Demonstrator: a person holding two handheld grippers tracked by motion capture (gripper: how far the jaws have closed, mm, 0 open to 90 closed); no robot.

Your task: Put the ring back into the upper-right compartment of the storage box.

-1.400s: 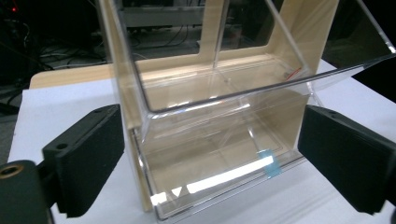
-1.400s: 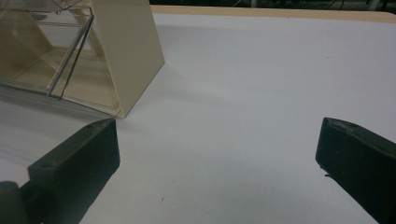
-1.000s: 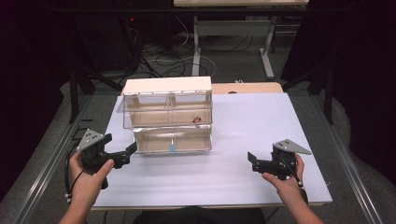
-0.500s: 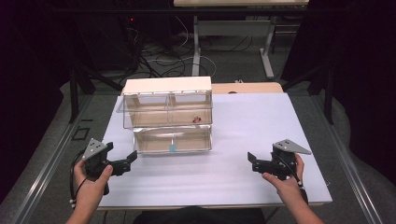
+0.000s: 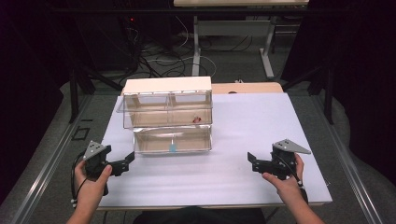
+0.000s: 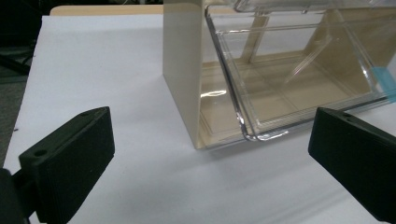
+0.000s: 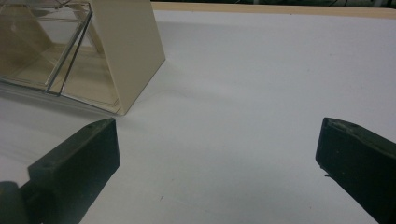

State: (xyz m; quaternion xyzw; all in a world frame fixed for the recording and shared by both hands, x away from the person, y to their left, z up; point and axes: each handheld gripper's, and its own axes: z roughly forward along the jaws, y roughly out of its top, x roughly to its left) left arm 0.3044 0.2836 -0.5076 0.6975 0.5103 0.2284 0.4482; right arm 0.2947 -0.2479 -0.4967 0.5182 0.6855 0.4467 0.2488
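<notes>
A beige drawer cabinet (image 5: 166,85) stands mid-table with clear plastic drawers. A small red item (image 5: 196,119) lies in the upper right drawer. The lower drawer (image 5: 172,139) has a blue tab (image 5: 173,148) at its front. My left gripper (image 5: 126,162) is open and empty, near the front left, short of the cabinet's lower left corner. The left gripper view has the open gripper (image 6: 210,149) facing the cabinet side (image 6: 183,70) and the clear drawer (image 6: 299,74). My right gripper (image 5: 253,163) is open and empty at the front right, and the open gripper (image 7: 217,140) faces bare table beside the cabinet (image 7: 128,51).
The white table top (image 5: 252,121) reaches the front edge by both hands. A wooden board (image 5: 247,87) lies behind the cabinet at the far edge. Cables and desk legs (image 5: 196,46) sit on the floor beyond. A metal rail (image 5: 46,163) runs along the left side.
My left gripper has drawn back from the cabinet toward the table's front edge. The right gripper and the cabinet have stayed put.
</notes>
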